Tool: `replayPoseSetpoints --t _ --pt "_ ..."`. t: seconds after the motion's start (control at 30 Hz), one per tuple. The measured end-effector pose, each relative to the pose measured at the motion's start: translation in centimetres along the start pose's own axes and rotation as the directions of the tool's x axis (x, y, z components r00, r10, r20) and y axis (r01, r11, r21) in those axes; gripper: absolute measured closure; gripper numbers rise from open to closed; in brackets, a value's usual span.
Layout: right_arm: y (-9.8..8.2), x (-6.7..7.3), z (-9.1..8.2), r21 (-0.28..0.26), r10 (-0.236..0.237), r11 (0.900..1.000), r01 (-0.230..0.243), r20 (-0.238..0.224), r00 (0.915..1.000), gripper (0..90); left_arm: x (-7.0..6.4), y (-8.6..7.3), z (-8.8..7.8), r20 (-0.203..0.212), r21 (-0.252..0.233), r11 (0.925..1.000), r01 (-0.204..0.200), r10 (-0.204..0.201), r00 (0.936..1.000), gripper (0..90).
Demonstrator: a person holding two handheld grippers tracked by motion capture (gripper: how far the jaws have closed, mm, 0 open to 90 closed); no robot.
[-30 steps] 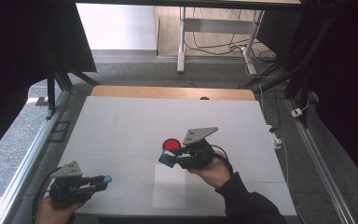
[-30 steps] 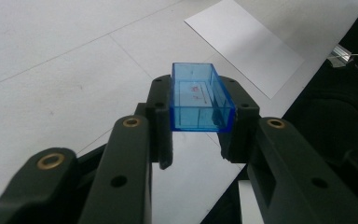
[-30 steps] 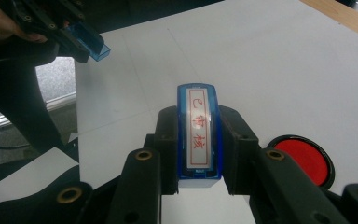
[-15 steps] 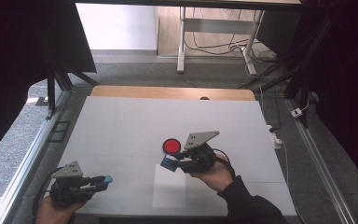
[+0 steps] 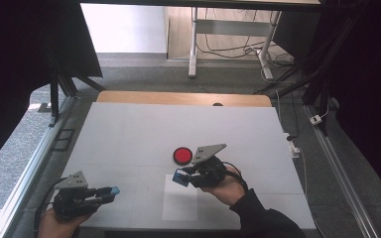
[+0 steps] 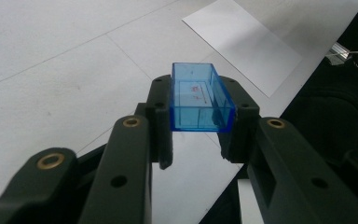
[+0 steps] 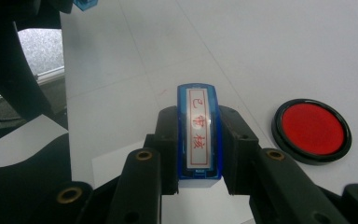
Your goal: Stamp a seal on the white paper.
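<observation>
Between right gripper jaws, stamp clamped

You are working in a lab-style recording booth: a white bench is standing between black curtains, with metal rails flanking it and cables lying on the floor.

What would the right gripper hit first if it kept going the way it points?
Probably nothing close: the right gripper, holding the stamp, points left across bare table; the ink pad lies off to the side.
</observation>
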State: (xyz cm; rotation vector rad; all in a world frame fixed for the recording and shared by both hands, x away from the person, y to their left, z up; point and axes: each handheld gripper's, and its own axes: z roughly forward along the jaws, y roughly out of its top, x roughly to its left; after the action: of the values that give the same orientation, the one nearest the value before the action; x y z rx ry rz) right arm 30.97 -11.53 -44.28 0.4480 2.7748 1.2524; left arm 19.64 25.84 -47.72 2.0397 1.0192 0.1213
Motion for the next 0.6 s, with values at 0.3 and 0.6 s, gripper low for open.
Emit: replayPoseSetpoints --t 0.3,0.6 --pt "-0.8 0.0 1.3 0.068 -0.021 0.997 0.020 0.015 0.9997 71.5 0.0 0.0 0.0 0.000 0.000 1.0000 0.000 0.000 1.0000 68.3" --pt "-1.5 0.1 2.5 0.116 -0.039 0.993 0.038 0.013 0.9991 71.5 0.0 0.0 0.0 0.001 0.001 1.0000 0.000 0.000 1.0000 68.3"
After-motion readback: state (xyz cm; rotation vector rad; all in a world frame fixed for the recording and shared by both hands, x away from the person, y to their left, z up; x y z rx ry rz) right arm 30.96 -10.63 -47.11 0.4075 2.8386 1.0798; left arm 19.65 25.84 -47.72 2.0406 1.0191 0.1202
